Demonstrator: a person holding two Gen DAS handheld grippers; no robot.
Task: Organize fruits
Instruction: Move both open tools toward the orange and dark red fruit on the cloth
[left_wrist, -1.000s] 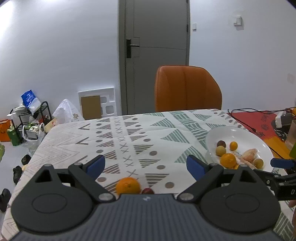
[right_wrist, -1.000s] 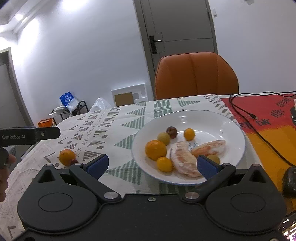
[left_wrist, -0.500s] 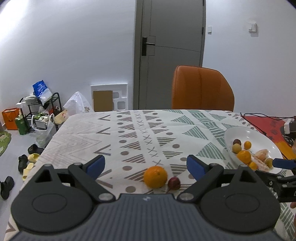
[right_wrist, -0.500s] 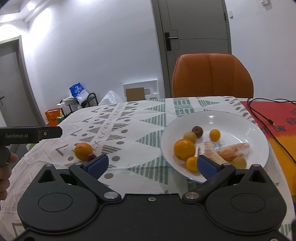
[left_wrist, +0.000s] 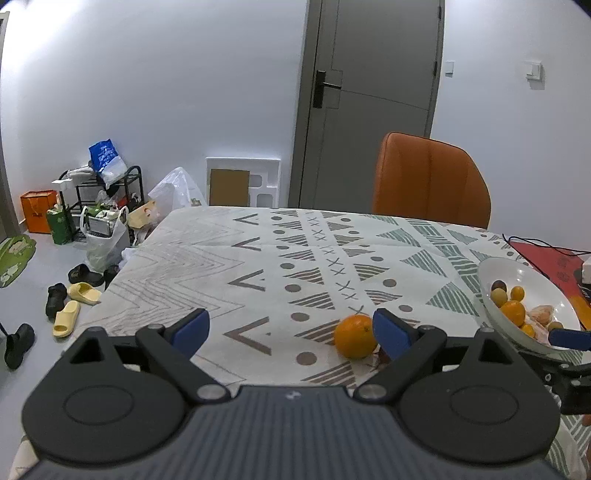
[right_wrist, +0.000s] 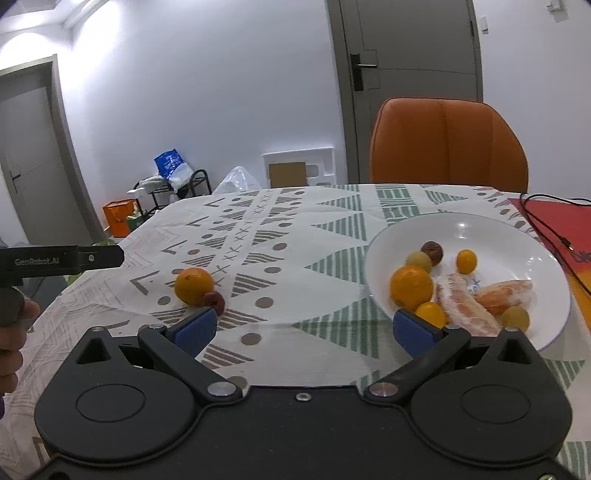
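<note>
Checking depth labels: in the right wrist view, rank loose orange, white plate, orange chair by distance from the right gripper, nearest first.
1. White plate, right, its near rim by the right gripper.
2. Loose orange, left on the tablecloth.
3. Orange chair, behind the table's far edge.

A lived-in home dining area: a table under a patterned tablecloth (left_wrist: 258, 266), an orange chair (left_wrist: 430, 181), a grey door (left_wrist: 369, 99), slippers (left_wrist: 70, 314) on the floor, and a cluttered rack (left_wrist: 103, 199) with bags beside the wall.
</note>
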